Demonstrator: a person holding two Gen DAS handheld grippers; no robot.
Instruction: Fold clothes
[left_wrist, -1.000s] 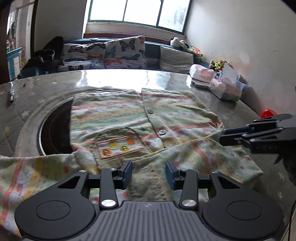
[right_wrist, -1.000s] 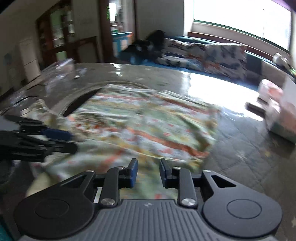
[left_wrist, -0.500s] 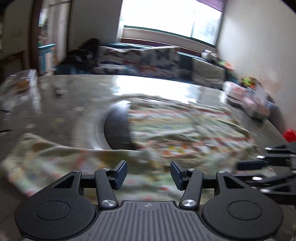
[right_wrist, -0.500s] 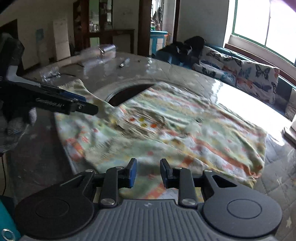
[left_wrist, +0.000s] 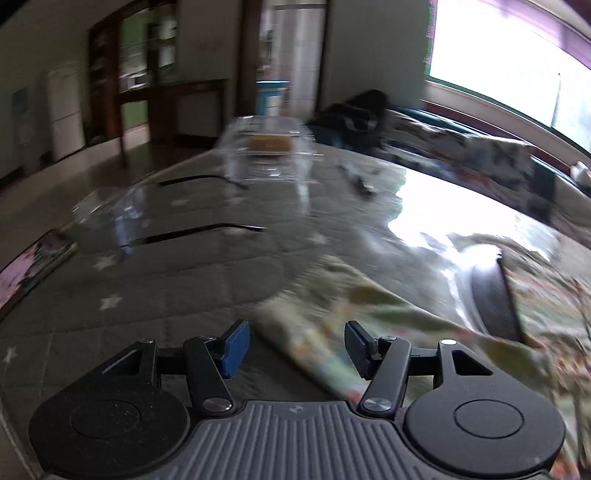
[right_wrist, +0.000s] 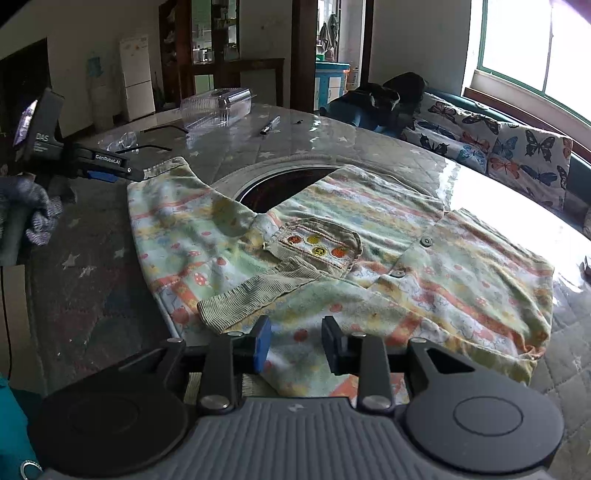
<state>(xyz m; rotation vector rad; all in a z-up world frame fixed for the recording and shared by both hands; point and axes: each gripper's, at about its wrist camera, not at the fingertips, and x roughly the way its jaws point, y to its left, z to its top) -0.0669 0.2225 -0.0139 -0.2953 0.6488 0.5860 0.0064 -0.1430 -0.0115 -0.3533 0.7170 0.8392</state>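
A pastel striped child's cardigan with corduroy trim lies spread flat on a grey quilted table cover with white stars, directly ahead of the right gripper. The right gripper's two fingers, one with a blue pad, stand apart and released, hovering low over the near hem, with patterned cloth showing between them. The fabric is soft cotton printed with mushrooms and dots in peach, yellow and green bands; a ribbed olive cuff folds across just beyond the fingers, and a corduroy pocket with round embroidered patches sits farther ahead. Beyond that a dark round opening in the table is partly covered by the garment. To the far left of the right gripper, the left gripper points at the outstretched sleeve end, gripped by a hand in a speckled knit glove. In the blurred left wrist view, the left gripper is also open, fingers wide, and the cardigan's sleeve runs from between them off to the right. Ahead of it sits a clear plastic clamshell box.
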